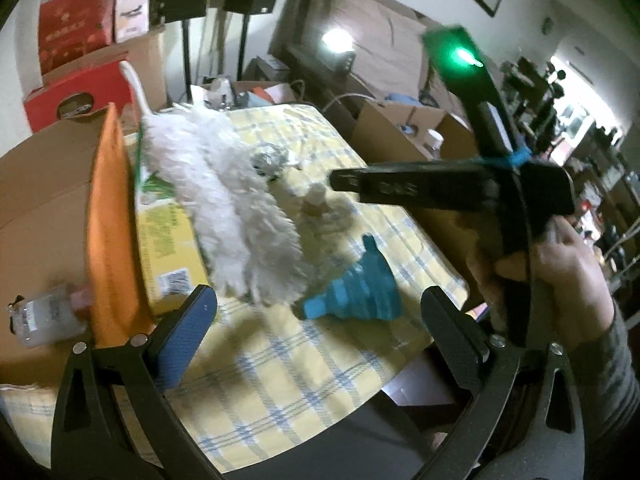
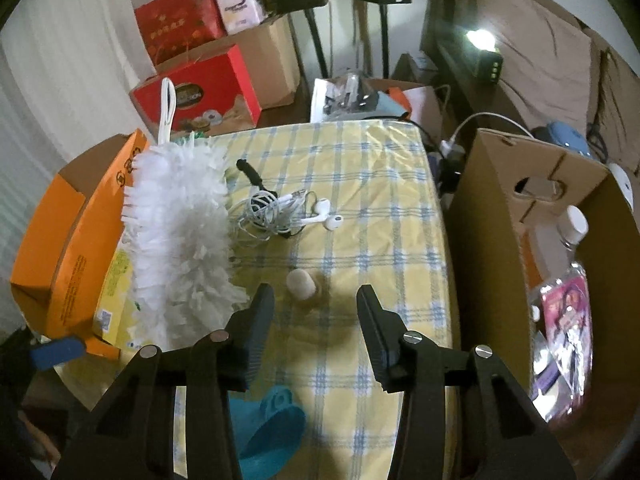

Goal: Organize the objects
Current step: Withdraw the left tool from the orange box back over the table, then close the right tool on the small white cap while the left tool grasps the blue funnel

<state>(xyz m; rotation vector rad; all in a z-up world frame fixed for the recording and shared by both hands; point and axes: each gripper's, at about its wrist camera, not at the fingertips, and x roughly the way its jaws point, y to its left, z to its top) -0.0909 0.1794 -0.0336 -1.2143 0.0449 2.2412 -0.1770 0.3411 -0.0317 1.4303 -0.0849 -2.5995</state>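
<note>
- Cork (image 2: 302,285) upright-looking on the checked bench (image 2: 380,184), near the middle of its near half, just ahead of the right tool (image 2: 316,300) and roughly centred between its fingers.
- Lies a little beyond the fingertips, not yet between them; likely a short push forward to bracket it.
- Long axis hard to judge: a stubby, rounded plug, top face toward the camera.
- Right tool the nearer one by far; left tool (image 1: 320,320) set back at the bench's near-left corner, with the cork (image 1: 316,200) well ahead and blurred.
- Right tool wide open, empty, touching nothing.
- Left tool also wide open and empty, fingers clear of the bench.
- Blue funnel (image 1: 352,284) on its side between the left tool and the cork, just under the right tool's left finger in the right view.
- Earbuds (image 2: 288,212) in a tangle beyond the cork, over a small dark brush (image 2: 256,188).
- White duster (image 2: 180,232) lengthwise along the left edge, resting on a yellow box (image 2: 116,292) beside an orange box (image 2: 68,248).
- Open carton (image 2: 520,220) right of the bench, bottle inside; probable drop spot, though unsure.
</note>
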